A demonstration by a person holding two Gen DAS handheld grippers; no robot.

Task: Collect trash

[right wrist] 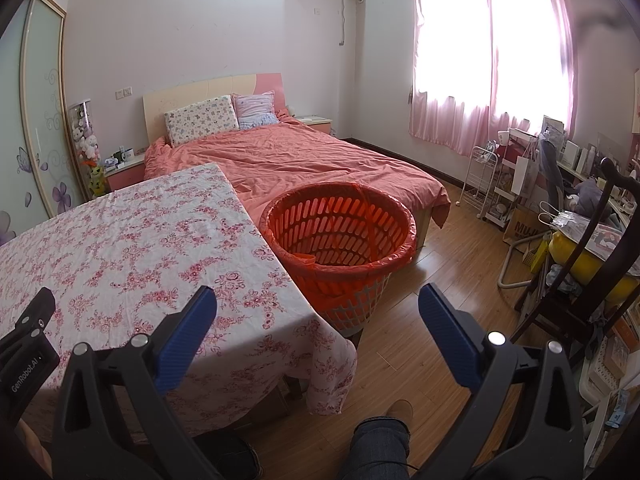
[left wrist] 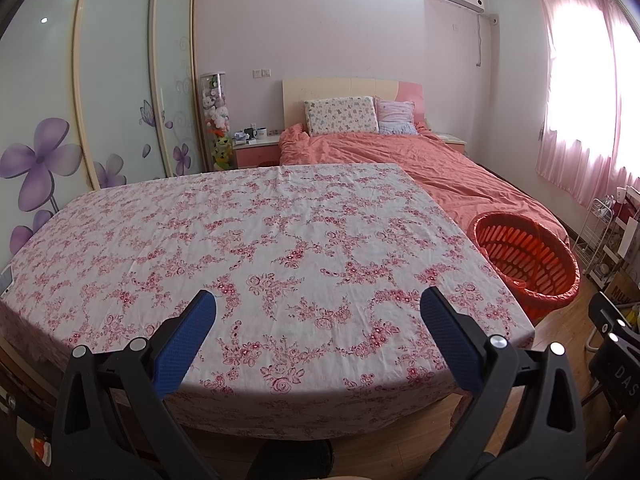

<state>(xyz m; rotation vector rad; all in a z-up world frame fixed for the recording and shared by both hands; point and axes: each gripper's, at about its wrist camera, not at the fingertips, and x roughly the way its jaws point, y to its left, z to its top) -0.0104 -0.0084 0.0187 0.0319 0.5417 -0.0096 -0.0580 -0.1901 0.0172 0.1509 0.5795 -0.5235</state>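
Left wrist view: fills its middle with a table (left wrist: 256, 240) under a white cloth printed with pink flowers, nothing lying on the cloth that can be made out. Behind it, in the upper centre, shows a bed (left wrist: 452, 172) with a salmon-pink cover and two pillows against the headboard. Along the left edge runs a wardrobe (left wrist: 116, 80) with frosted sliding doors and purple flower decals. At the right edge hangs a pink curtain (left wrist: 580, 92) over a bright window. At centre right stands the basket (left wrist: 528, 264), orange-lined and slotted, just beside the table's right edge and in front of the bed's foot; looks empty. No loose trash seen in either view. At the bottom of the frame sits the left gripper (left wrist: 318, 300), blue-padded jaws spread wide, holding nothing, poised over the near part of the cloth.

Right wrist view: shows the same table at the left, the basket (right wrist: 340, 236) in the centre beside the table's corner, wooden floor (right wrist: 420, 320) to the right, cluttered shelves and a dark chair (right wrist: 580, 280) at the right edge. At the bottom sits the right gripper (right wrist: 318, 300), jaws likewise spread wide and empty, hanging over the table corner and floor, below the basket in the frame. At bottom centre shows a person's jeans-clad leg (right wrist: 380, 444).
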